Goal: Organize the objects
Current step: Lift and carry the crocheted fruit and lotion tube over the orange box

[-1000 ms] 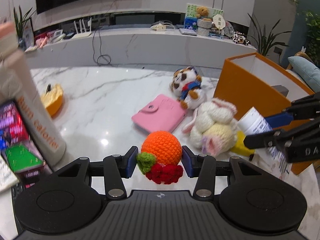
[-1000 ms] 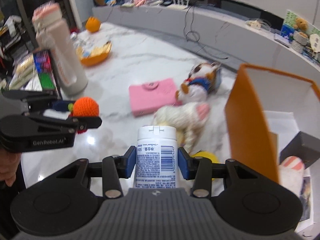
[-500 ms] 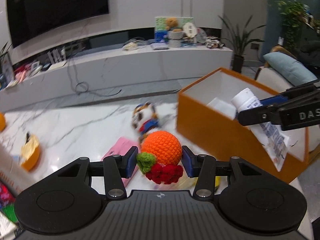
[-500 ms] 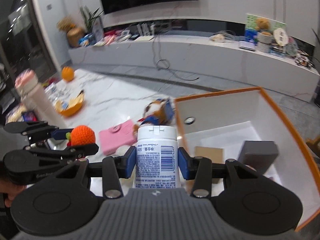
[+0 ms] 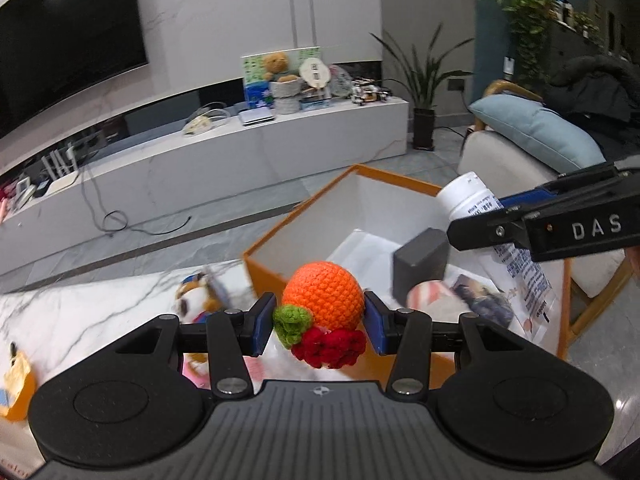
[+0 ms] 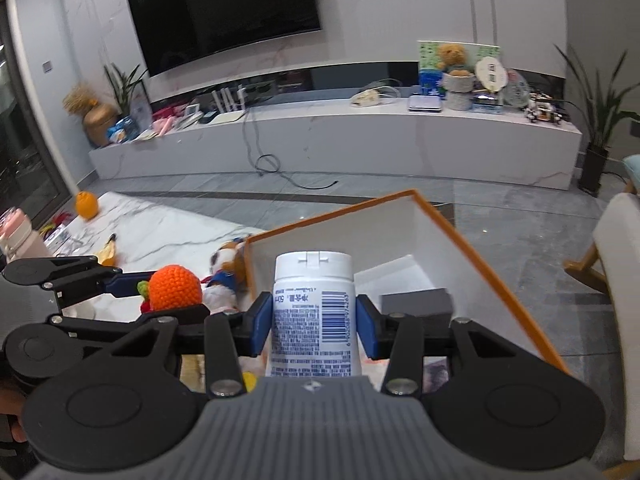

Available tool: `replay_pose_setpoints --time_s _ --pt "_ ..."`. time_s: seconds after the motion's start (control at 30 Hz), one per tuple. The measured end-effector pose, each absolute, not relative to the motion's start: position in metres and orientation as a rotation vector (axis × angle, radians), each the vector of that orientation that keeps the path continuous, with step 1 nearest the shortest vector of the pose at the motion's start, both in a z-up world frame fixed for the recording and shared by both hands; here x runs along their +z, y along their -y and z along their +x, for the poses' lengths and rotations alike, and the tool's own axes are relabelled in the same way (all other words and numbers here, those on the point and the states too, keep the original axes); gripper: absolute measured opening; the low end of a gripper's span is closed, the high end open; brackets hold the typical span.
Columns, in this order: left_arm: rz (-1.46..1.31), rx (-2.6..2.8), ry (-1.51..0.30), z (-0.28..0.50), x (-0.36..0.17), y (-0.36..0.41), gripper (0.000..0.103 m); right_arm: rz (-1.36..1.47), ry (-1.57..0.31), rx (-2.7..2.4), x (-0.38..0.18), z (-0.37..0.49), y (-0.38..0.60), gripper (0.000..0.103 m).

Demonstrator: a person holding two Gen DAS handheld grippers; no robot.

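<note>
While my left gripper (image 5: pixel 319 329) clamps the crocheted orange (image 5: pixel 323 294) at the orange box (image 5: pixel 298 210) rim and my right gripper (image 6: pixel 312 328) pinches the white bottle (image 6: pixel 313 312) above it, an early release risks a spill onto the counter (image 5: pixel 84 312).

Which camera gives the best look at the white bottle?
The right wrist view: the bottle stands front and centre, cap, barcode and label clear, in the right gripper. The left wrist view shows it only at the right edge, tilted and partly hidden by that gripper's jaws.
</note>
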State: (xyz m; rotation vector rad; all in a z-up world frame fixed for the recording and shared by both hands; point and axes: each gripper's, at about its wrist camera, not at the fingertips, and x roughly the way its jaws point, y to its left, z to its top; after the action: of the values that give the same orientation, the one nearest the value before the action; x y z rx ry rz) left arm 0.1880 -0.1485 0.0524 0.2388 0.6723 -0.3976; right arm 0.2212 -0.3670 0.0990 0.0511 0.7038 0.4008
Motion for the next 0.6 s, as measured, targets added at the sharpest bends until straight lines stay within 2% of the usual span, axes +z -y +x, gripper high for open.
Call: replay_pose_setpoints --time_s 0.6 --pt "0.310 -0.560 -0.711 0.179 0.021 0.241 0.054 0.065 -0.751 0.229 0.078 0.245 0.414 0.046"
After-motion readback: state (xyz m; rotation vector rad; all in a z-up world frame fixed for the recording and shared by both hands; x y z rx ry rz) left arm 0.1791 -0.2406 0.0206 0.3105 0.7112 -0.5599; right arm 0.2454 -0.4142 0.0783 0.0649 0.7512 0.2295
